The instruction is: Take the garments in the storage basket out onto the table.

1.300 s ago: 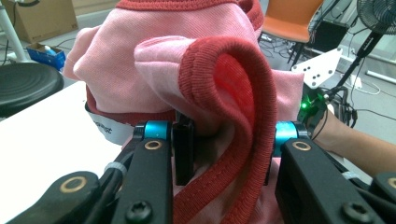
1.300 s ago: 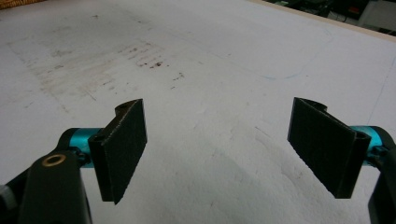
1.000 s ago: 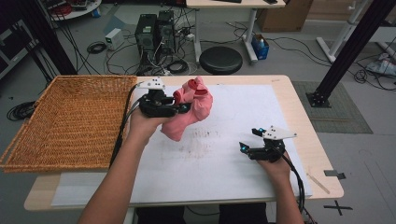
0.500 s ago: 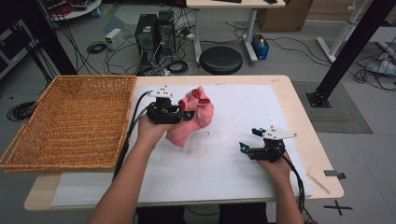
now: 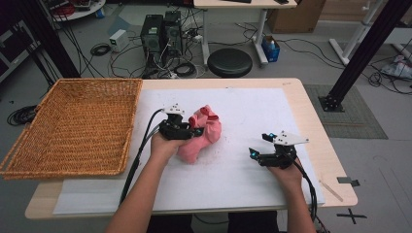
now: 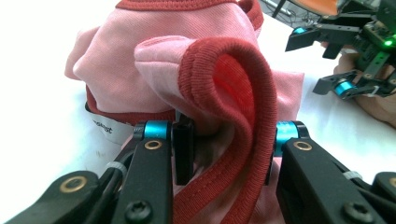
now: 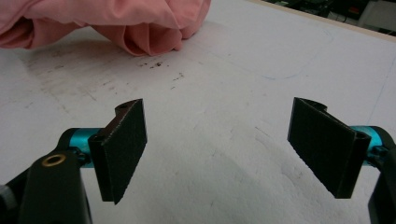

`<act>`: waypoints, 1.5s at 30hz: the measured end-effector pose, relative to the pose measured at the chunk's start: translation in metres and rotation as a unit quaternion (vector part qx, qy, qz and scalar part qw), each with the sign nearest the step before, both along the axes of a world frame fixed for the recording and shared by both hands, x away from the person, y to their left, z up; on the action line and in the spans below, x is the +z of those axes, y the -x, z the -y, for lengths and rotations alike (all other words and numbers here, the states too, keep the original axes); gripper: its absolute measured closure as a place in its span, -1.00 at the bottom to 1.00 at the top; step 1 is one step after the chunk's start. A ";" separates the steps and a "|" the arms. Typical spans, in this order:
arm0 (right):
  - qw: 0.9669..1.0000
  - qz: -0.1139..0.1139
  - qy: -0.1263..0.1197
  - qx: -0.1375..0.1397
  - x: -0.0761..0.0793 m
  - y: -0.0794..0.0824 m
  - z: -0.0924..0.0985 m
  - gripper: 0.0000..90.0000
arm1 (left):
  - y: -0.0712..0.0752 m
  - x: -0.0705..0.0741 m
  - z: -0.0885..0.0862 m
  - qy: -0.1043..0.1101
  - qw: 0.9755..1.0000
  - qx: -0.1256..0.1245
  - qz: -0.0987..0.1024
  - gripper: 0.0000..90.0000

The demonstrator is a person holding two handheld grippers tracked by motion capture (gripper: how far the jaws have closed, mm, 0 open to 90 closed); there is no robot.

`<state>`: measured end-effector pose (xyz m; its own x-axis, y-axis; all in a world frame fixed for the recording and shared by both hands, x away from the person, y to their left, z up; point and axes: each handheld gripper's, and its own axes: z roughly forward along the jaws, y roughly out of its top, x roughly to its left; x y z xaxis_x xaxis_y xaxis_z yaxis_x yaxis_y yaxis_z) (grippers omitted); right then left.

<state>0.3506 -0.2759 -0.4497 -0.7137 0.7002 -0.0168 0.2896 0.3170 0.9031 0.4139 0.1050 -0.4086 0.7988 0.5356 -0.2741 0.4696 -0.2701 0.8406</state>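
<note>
The left hand-held gripper (image 6: 224, 140) pinches the red-trimmed fold of a pink garment (image 5: 201, 133) bunched mid-tabletop; the right hand-held gripper (image 7: 224, 149) rests spread over bare, smudged white paper (image 5: 252, 111). A wicker basket (image 5: 73, 126) sits at the tabletop's (image 5: 316, 141) left edge; computers (image 5: 160, 34), cables and a stool (image 5: 229, 62) stand on the floor beyond

Both forearms were bare, with no sleeves. Each hand carried a black tool: the left tool (image 5: 193, 131) and the right tool (image 5: 258, 145) had blue collars at the jaw joints, brass-ringed pivots, dark screws and a pale grey three-cornered plate on top. Black cables trailed from both.
</note>
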 end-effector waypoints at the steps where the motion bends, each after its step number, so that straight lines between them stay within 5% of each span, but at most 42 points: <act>1: 1.000 0.000 0.000 0.000 0.000 0.000 0.000 -0.58 | 0.000 -0.002 0.000 -0.002 1.000 0.001 -0.002 0.52; 13: 1.000 0.000 0.000 -0.001 0.000 0.001 0.000 -0.58 | 0.002 -0.026 0.011 -0.033 0.999 -0.002 -0.018 0.51; 24: 1.000 0.000 -0.001 -0.002 0.000 0.001 0.000 -0.58 | 0.006 -0.037 0.023 -0.065 0.998 -0.011 -0.006 0.49; 34: 1.000 0.000 -0.001 -0.004 0.000 0.001 0.000 -0.58 | 0.013 -0.041 0.027 -0.068 0.998 0.009 0.011 0.46; 45: 1.000 -0.003 -0.002 0.003 0.000 0.000 0.001 -0.58 | 0.014 -0.035 0.034 -0.078 0.997 -0.005 -0.004 0.02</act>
<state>0.3508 -0.2766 -0.4496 -0.7175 0.6965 -0.0097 0.2932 0.3146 0.9028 0.4002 0.0710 -0.4434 0.8023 0.5647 -0.1934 0.4721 -0.4021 0.7845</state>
